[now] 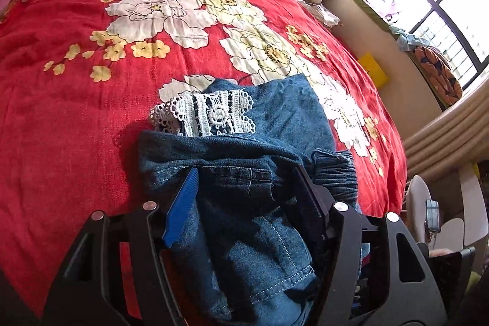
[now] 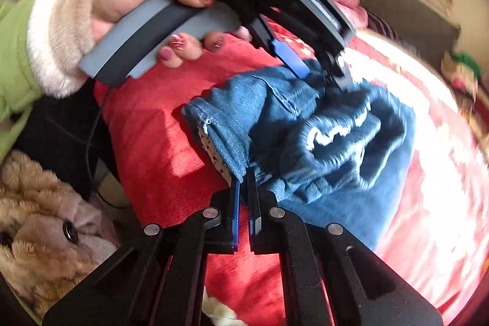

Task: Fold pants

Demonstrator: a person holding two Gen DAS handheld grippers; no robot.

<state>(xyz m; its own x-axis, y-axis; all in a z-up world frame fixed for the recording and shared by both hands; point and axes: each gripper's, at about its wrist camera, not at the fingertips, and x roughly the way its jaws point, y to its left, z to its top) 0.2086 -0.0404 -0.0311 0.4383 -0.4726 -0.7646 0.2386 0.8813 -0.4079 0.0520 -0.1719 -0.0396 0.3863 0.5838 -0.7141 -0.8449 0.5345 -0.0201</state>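
Jaws of the right gripper (image 2: 243,173) pinch a folded edge of the denim pants (image 2: 321,136), closed tight on the cloth. At the far side of the pants the left gripper (image 1: 244,173), held in a hand (image 2: 146,5), clamps a thick bunch of the waistband. The pants lie crumpled on a red floral bedspread (image 1: 76,112), white lace trim (image 1: 207,112) showing on top.

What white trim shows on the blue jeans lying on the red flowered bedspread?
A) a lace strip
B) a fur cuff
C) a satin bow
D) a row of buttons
A: a white openwork lace strip lies across the jeans, above the denim fold.
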